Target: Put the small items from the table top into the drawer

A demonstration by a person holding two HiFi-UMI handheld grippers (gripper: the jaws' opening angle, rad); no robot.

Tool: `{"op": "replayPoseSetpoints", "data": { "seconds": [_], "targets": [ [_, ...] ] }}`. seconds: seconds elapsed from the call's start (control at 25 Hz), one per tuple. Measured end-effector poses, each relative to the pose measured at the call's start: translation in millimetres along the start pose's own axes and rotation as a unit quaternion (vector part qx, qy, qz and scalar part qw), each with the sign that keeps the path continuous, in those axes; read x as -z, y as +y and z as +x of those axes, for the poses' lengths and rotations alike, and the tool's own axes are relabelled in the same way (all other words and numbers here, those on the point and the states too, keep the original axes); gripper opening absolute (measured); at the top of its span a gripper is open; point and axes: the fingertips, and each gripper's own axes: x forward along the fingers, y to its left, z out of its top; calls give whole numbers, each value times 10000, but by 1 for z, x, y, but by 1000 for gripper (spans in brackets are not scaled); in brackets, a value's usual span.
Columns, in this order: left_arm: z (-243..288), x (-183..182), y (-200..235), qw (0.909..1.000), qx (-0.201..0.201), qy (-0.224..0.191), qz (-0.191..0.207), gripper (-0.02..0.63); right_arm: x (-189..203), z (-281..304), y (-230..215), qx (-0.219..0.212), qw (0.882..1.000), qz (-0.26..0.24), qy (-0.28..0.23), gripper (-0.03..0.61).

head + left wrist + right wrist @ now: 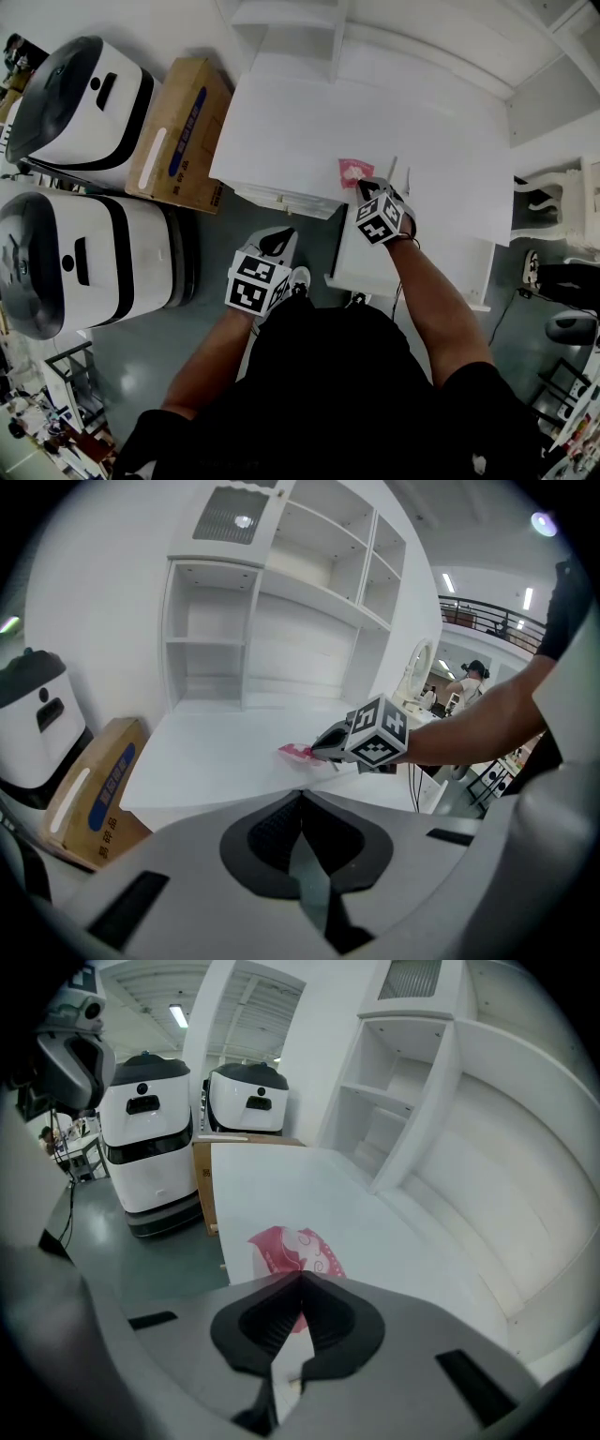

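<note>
The right gripper [300, 1279] is holding its jaws drawn together, and their tips are sitting on the near edge of the flat pink plastic packet with pale swirls [298, 1245]; it is apparently pinching only that thin edge. The packet is lying flat on the white table top [300, 122], near the front edge. Just below the gripper, a white panel [450, 272] is jutting out under the table. This is probably the open drawer, though its inside is not showing.

The left gripper [275, 244] is hanging low over the grey floor, well apart from the table, with its jaws closed on nothing.

The bite is looking shallow, so the slick packet could be slipping free on the lift and falling past the table edge to the floor. A quick swing toward the drawer would be making that likelier.
</note>
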Motion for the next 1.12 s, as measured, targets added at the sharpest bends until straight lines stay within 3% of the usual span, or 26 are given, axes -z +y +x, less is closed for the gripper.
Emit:
{"op": "replayPoseSetpoints", "data": {
  "seconds": [0.4, 0.72, 0.92, 1.12],
  "targets": [
    [7, -5, -9, 9999, 64, -82, 24, 11, 1, -43, 6, -10, 9979, 523, -387, 28],
    [22, 1, -25, 9994, 286, -37, -211, 11, 15, -80, 30, -183, 9938, 894, -628, 28],
    [30, 2, -36, 9993, 355, 47, -124, 11, 52, -94, 52, -341, 9941, 929, -441, 28],
    [33, 4, -45, 9989, 446, 117, -57, 11, 106, -84, 71, -449, 9939, 1006, 80, 28]
  ]
}}
